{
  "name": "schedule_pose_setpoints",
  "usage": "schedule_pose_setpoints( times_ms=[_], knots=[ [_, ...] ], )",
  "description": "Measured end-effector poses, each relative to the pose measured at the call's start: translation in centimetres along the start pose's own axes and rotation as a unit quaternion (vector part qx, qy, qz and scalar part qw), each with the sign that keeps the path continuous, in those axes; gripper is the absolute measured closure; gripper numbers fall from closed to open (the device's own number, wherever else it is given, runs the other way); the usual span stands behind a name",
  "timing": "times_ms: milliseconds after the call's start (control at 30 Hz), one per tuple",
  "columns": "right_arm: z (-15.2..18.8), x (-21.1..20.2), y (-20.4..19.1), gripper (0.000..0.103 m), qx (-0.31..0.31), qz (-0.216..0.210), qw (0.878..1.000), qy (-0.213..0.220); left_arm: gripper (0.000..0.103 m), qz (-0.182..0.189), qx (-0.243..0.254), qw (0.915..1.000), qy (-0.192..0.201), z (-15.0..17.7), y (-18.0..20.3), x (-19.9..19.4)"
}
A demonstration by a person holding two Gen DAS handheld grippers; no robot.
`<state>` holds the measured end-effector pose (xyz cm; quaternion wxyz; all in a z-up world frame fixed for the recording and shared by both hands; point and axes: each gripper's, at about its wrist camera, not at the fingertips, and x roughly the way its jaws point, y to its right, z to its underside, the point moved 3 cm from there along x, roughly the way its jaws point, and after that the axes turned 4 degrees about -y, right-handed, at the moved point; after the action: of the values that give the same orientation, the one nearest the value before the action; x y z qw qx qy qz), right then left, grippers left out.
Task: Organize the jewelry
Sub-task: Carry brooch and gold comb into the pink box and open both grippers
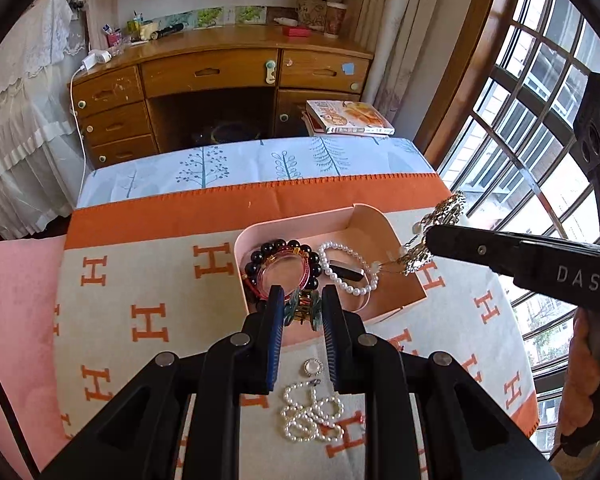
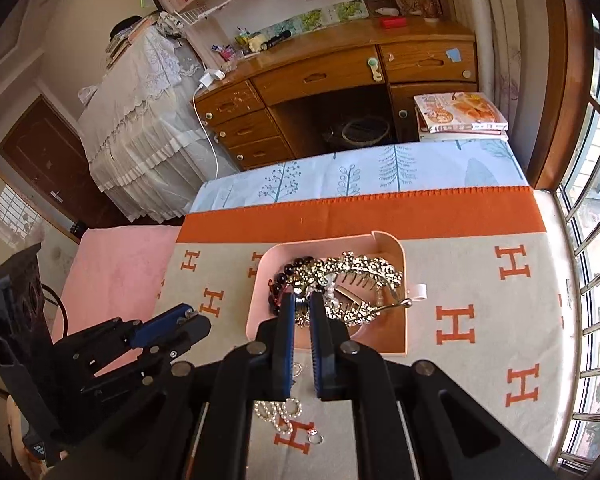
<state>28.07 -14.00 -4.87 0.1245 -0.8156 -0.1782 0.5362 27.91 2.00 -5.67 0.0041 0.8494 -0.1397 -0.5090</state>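
A pink tray (image 1: 384,216) sits on the H-patterned cloth (image 1: 148,280). In it lie a dark bead bracelet (image 1: 260,256), a pink bangle (image 1: 284,272) and a white pearl bracelet (image 1: 348,276). My left gripper (image 1: 302,304) is shut on a green and gold hair clip (image 1: 300,312) at the tray's near edge. My right gripper (image 2: 302,300) is shut on a sparkly rhinestone hair comb (image 2: 360,280), held above the tray (image 2: 396,248); it shows in the left wrist view (image 1: 440,228) over the tray's right side. A pearl necklace (image 1: 312,412) and a round brooch (image 1: 313,367) lie on the cloth nearer me.
A wooden desk (image 1: 220,72) with drawers stands beyond the table. Books (image 1: 348,118) lie at the table's far right corner. A window (image 1: 540,120) runs along the right. A pink towel (image 1: 16,300) covers the left side.
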Motion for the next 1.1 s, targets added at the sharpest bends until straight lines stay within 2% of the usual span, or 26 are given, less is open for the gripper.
schedule_pose_setpoints(
  times_ms=[200, 333, 433, 467, 600, 633, 733, 867, 1100],
  knots=[
    [-0.3, 5.5, 2.6, 0.096, 0.009, -0.009, 0.998, -0.060, 0.086, 0.004, -0.019, 0.9986, -0.050, -0.3, -0.4, 7.1],
    [-0.7, 7.1, 3.1, 0.095, 0.005, -0.013, 0.998, -0.066, 0.086, -0.004, -0.025, 0.9969, -0.074, -0.2, -1.0, 10.3],
    [-1.1, 7.8, 3.3, 0.094, 0.010, -0.033, 0.997, -0.068, 0.071, 0.001, -0.034, 0.9960, -0.083, 0.1, -1.6, 11.4],
    [-1.2, 7.9, 3.1, 0.094, 0.004, -0.038, 0.997, -0.067, 0.063, -0.001, -0.035, 0.9960, -0.082, 0.1, -1.7, 11.5],
    [-1.6, 8.3, 1.8, 0.093, -0.010, -0.040, 0.997, -0.064, 0.056, -0.003, -0.029, 0.9972, -0.069, 0.2, -1.6, 10.7],
    [-1.6, 8.3, 1.5, 0.093, -0.014, -0.042, 0.997, -0.063, 0.047, -0.008, -0.030, 0.9975, -0.064, 0.2, -1.6, 10.3],
    [-1.6, 8.1, 1.2, 0.093, -0.018, -0.046, 0.997, -0.061, 0.043, -0.002, -0.032, 0.9984, -0.046, 0.3, -1.7, 8.8],
    [-1.2, 6.9, 1.8, 0.093, -0.007, -0.049, 0.997, -0.054, 0.031, -0.017, -0.033, 0.9991, -0.022, 0.6, -1.9, 6.7],
    [1.5, 4.2, 2.3, 0.093, -0.004, -0.042, 0.998, -0.047, 0.029, -0.029, -0.032, 0.9990, -0.010, 2.3, -2.3, 3.7]
  ],
)
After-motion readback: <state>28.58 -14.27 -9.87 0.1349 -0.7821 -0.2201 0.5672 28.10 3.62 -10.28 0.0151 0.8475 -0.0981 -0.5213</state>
